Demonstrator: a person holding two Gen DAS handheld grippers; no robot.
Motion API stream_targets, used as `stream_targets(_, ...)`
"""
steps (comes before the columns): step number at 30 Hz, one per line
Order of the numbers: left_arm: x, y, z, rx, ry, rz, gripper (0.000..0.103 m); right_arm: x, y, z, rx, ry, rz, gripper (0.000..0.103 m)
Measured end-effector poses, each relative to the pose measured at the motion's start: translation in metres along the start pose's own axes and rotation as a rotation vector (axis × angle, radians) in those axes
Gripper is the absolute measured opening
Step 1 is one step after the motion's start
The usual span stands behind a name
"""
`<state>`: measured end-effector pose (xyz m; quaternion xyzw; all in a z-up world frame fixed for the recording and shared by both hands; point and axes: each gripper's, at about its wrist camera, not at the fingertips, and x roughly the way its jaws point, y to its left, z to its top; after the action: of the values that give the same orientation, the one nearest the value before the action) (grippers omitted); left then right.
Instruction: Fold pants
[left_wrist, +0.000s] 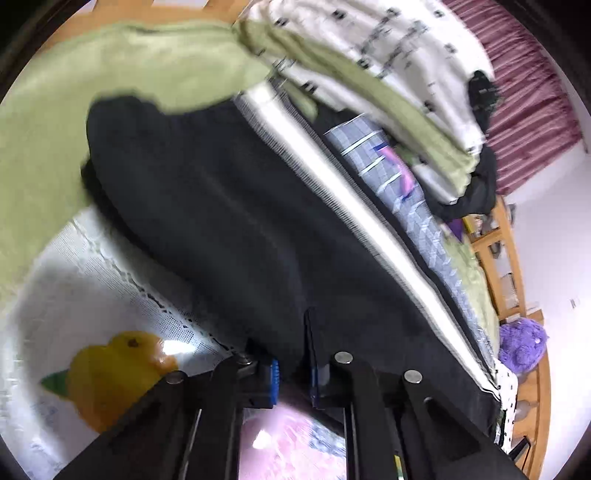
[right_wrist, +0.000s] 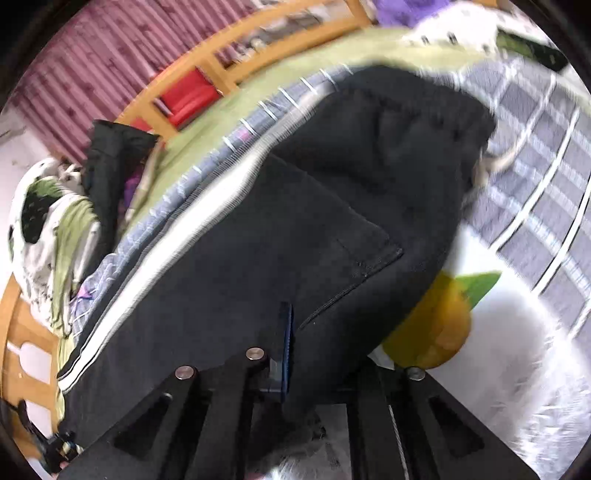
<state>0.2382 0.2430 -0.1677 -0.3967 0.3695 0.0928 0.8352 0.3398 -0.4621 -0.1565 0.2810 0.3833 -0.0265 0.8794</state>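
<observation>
from the left wrist, the left gripper (left_wrist: 293, 363) is clamped on an edge of the black pants (left_wrist: 236, 221), which lie across a white cloth (left_wrist: 92, 273) printed with a yellow fruit (left_wrist: 114, 373); a green blanket (left_wrist: 110, 66) lies beyond.

from the right wrist, the right gripper (right_wrist: 314, 365) pinches the same pants (right_wrist: 295, 229) near a pocket seam, over a checked sheet (right_wrist: 535, 147). a wooden shelf (right_wrist: 207, 74) holds something red (right_wrist: 188, 96).
</observation>
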Motion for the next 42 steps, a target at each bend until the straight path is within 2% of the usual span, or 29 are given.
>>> stream_targets(4,-0.045,-0.018,-0.001,0.085,-0.018,-0.008,0.01,-0.052,0.008,0.003,-0.016,-0.05,0.085,0.006)
stream_targets(8,-0.087,-0.019,-0.023,0.187,-0.001,0.011,0.01,-0.105,0.012,-0.011,-0.095,-0.057,0.077,0.006)
stream_targets(13,-0.112,0.001,-0.069,0.253,0.089,0.043,0.011,-0.154,-0.025,-0.047,-0.133,-0.016,0.049,0.006)
stream_targets(15,-0.113,0.01,-0.089,0.268,0.118,0.062,0.011,-0.164,-0.05,-0.064,-0.117,0.009,0.031,0.006)
stream_targets(18,-0.107,0.022,-0.107,0.269,0.142,0.122,0.012,-0.155,-0.077,-0.087,-0.09,0.062,-0.004,0.007)
stream_targets(20,-0.105,0.028,-0.111,0.246,0.154,0.156,0.022,-0.142,-0.091,-0.102,-0.07,0.099,-0.028,0.008)
stream_targets(21,-0.105,0.031,-0.113,0.228,0.159,0.171,0.026,-0.135,-0.094,-0.106,-0.058,0.118,-0.042,0.016)
stream_targets(23,-0.113,0.036,-0.116,0.205,0.155,0.184,0.033,-0.134,-0.107,-0.114,-0.031,0.145,-0.018,0.017)
stream_targets(24,-0.121,0.038,-0.118,0.204,0.146,0.187,0.036,-0.141,-0.112,-0.114,-0.021,0.126,-0.005,0.022)
stream_targets(25,-0.125,0.039,-0.119,0.204,0.139,0.194,0.044,-0.149,-0.116,-0.112,-0.012,0.097,0.007,0.026)
stream_targets(26,-0.13,0.04,-0.12,0.205,0.128,0.202,0.052,-0.157,-0.121,-0.11,0.0,0.059,0.014,0.036)
stream_targets(27,-0.134,0.041,-0.122,0.204,0.115,0.209,0.053,-0.166,-0.128,-0.105,0.02,0.008,0.014,0.049)
stream_targets(29,-0.138,0.043,-0.123,0.201,0.103,0.213,0.054,-0.172,-0.142,-0.091,0.08,-0.056,0.021,0.066)
stream_targets(30,-0.138,0.043,-0.123,0.196,0.101,0.213,0.054,-0.168,-0.149,-0.083,0.112,-0.063,0.038,0.067)
stream_targets(34,-0.141,0.036,-0.118,0.18,0.076,0.18,0.054,-0.135,-0.177,-0.057,0.262,-0.046,0.052,0.067)
stream_targets(35,-0.143,0.033,-0.118,0.189,0.07,0.172,0.054,-0.125,-0.185,-0.051,0.301,-0.033,0.059,0.064)
stream_targets(36,-0.143,0.028,-0.117,0.203,0.062,0.168,0.053,-0.114,-0.188,-0.044,0.328,-0.015,0.062,0.052)
stream_targets(37,-0.146,0.024,-0.116,0.222,0.049,0.169,0.054,-0.107,-0.186,-0.036,0.329,0.002,0.042,0.05)
stream_targets(38,-0.147,0.019,-0.116,0.245,0.033,0.171,0.054,-0.107,-0.179,-0.026,0.291,-0.006,-0.014,0.04)
stream_targets(39,-0.149,0.016,-0.116,0.26,0.026,0.172,0.054,-0.111,-0.171,-0.019,0.233,-0.015,-0.034,0.036)
stream_targets(42,-0.156,0.009,-0.117,0.307,0.0,0.178,0.054,-0.142,-0.152,-0.004,0.103,-0.1,0.016,0.034)
